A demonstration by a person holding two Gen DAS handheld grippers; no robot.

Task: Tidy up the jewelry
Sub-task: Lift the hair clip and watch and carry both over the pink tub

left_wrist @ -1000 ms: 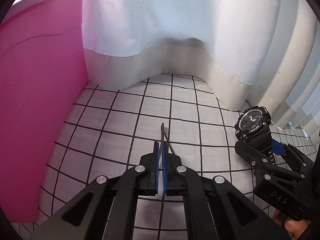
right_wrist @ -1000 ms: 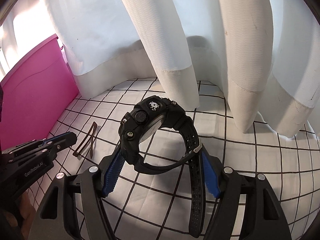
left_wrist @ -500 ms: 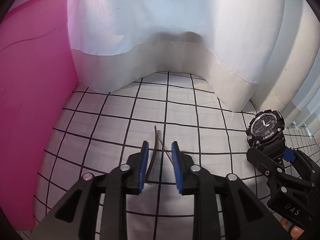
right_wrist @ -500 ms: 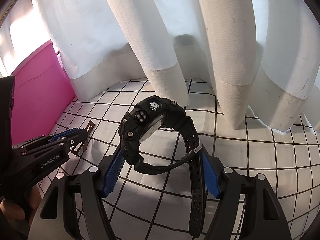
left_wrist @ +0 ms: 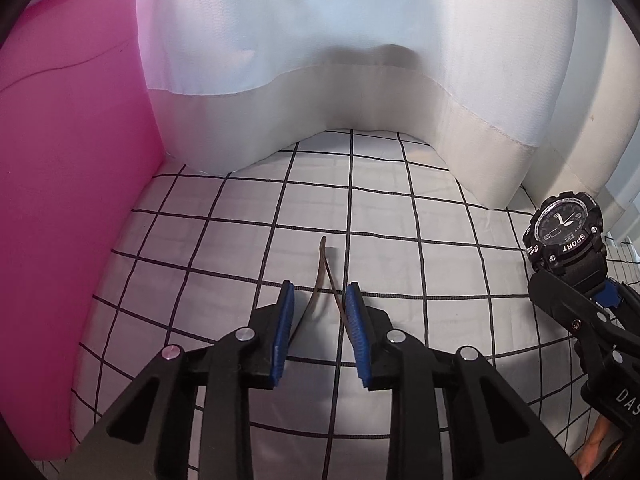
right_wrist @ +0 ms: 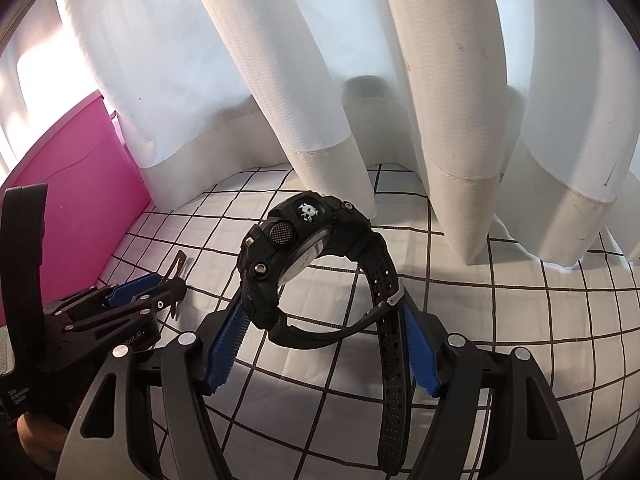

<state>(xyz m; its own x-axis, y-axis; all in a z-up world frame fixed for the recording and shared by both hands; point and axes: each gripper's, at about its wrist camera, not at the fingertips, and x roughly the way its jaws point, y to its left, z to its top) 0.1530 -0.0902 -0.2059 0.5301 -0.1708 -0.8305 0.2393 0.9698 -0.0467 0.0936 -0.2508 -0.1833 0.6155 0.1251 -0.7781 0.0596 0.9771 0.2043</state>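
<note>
- Tongs on your left [left_wrist: 320, 320] are spread, straddling the thin brown strap [left_wrist: 325, 276], which lies on the checked cloth [left_wrist: 400, 240] between the blue pads [left_wrist: 283, 332].
- Your right tongs [right_wrist: 320, 344] pinch the black watch [right_wrist: 304, 256] by its band, held raised, right of the strap.
- Far left stands a pink box [left_wrist: 68, 200]; white curtain [left_wrist: 360, 60] hangs behind.
</note>
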